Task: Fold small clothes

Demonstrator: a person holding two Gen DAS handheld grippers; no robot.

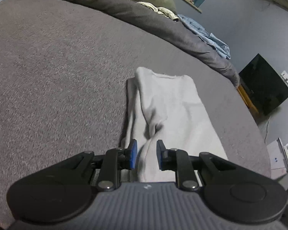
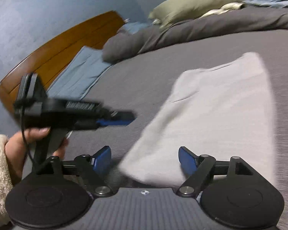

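A small light grey garment [image 1: 169, 113] lies folded lengthwise on the dark grey bed cover [image 1: 57, 67]. My left gripper [image 1: 146, 154] is partly open just above the garment's near end, a raised fold of cloth between its blue pads, which do not grip it. In the right wrist view the same garment [image 2: 217, 115] lies flat ahead. My right gripper [image 2: 145, 159] is open wide over the garment's near corner, holding nothing. The left gripper [image 2: 122, 119] shows there at left, blurred, held by a hand [image 2: 19, 145].
A rumpled dark grey duvet [image 1: 144, 17] and olive pillows [image 2: 192, 5] lie along the far side. A light blue garment [image 1: 207, 36] lies beyond it. A blue pillowcase [image 2: 80, 74] leans by the wooden headboard [image 2: 67, 42]. A black screen [image 1: 265, 84] stands past the bed edge.
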